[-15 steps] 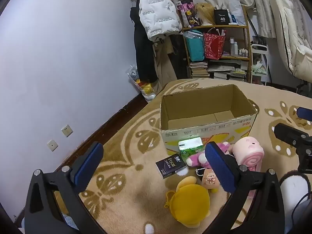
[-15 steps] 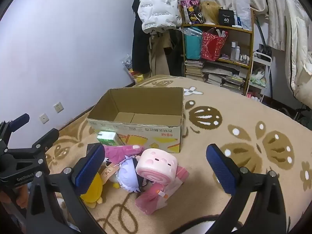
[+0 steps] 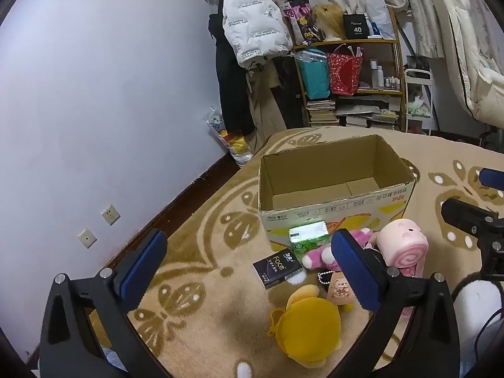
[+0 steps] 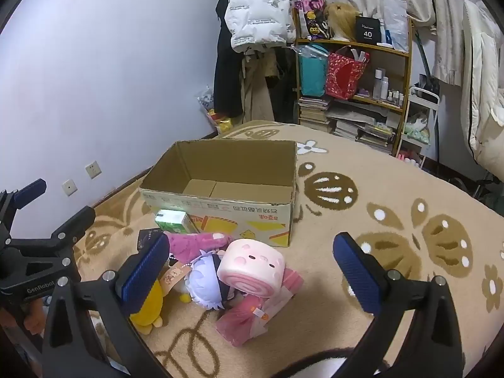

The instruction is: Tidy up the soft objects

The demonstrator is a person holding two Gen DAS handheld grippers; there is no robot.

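Left gripper point(image 3: 249, 271) is hovering above the rug point(image 3: 201, 245), jaws standing wide apart and gripping nothing. Right gripper point(image 4: 252, 271) is likewise hovering with jaws spread wide and nothing between them.

Nearest the left gripper, the yellow plush point(image 3: 307, 324) is lying on the rug just below and between its fingers, closer to the right finger. A tag point(image 3: 339, 289) with a bear print is lying just beside it. Slightly farther, a black pack point(image 3: 277, 264) is lying flat, and a green tissue pack point(image 3: 310, 236) is resting against the box front. A pink plush point(image 3: 318, 256) is lying beside the tissue pack, partly hidden behind the right finger.

In the right wrist view, the pink roll plush point(image 4: 252, 263) is sitting between the fingers, nearer the left one, resting on a purple-haired doll point(image 4: 203, 280) and a pink packet point(image 4: 252, 315). All items are clustering in front of the box point(image 4: 220, 201), which is standing open on the rug.

Beyond the box, a shelf point(image 4: 352, 72) and a hanging white jacket point(image 4: 256, 9) are standing against the far wall.
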